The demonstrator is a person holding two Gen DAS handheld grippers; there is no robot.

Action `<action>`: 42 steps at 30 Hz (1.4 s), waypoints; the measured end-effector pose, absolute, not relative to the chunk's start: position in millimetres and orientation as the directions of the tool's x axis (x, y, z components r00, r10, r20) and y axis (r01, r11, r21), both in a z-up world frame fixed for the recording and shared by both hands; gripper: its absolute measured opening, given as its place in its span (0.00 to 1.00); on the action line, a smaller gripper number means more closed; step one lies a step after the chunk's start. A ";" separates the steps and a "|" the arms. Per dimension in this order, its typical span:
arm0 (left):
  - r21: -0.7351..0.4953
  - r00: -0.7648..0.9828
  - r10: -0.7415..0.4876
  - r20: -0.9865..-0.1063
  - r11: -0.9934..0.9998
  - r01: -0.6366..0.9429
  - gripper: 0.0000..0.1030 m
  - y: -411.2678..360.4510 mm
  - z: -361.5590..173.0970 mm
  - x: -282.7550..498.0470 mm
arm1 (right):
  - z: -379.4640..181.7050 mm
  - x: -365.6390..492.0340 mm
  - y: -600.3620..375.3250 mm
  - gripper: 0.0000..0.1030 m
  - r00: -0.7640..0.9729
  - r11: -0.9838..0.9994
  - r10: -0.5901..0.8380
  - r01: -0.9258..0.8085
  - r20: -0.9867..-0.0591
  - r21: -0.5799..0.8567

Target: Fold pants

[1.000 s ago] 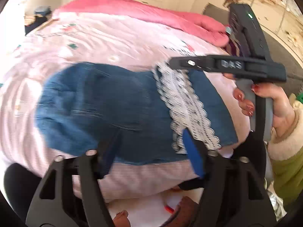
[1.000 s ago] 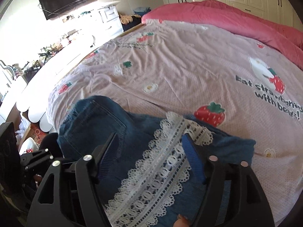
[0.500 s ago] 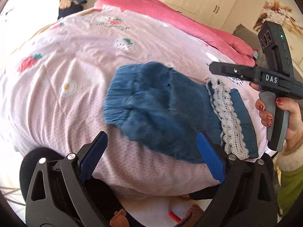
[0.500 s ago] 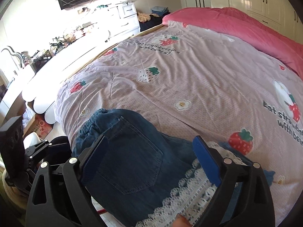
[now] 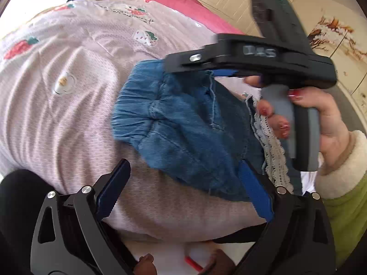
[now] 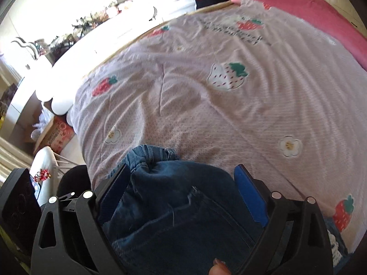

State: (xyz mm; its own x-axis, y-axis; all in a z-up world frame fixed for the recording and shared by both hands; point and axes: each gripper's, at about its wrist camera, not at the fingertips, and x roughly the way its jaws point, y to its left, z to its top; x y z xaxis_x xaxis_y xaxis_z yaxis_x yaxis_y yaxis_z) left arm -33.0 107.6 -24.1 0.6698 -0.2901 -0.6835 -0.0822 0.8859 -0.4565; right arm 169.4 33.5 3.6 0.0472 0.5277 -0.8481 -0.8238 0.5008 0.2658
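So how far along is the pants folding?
Mostly done, it seems: the denim pants lie in a compact bundle on the pink bedspread, lace trim at one end. Both the left gripper and right gripper are open, gripping nothing. Perhaps only smoothing remains.

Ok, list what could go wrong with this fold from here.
1. The denim pants lie bunched near the bed's front edge, so a tug might slide them off.
2. The lace trim sits beside the right hand-held gripper and could snag.
3. The open left hand-held gripper holds nothing, so the fold may loosen.
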 end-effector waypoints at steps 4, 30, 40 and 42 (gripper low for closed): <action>-0.479 0.671 -0.311 -0.673 0.875 -0.075 0.86 106.6 -29.2 -29.0 | -11.1 168.4 39.9 0.44 -0.048 0.478 0.527 -0.809 -0.849 0.343; -0.474 0.717 -0.432 -0.546 0.866 0.161 0.26 39.9 24.4 19.0 | 64.9 189.8 -140.5 0.35 0.066 0.454 0.777 -0.749 -0.626 0.484; -0.367 0.653 -0.451 -0.609 0.890 0.273 0.26 -36.2 19.8 45.6 | 41.2 192.0 -218.8 0.54 0.153 0.547 0.760 -0.675 -0.631 0.495; -0.363 0.642 -0.456 -0.617 0.888 0.282 0.26 -41.1 16.0 47.2 | 37.2 189.0 -230.3 0.58 0.172 0.566 0.756 -0.657 -0.632 0.498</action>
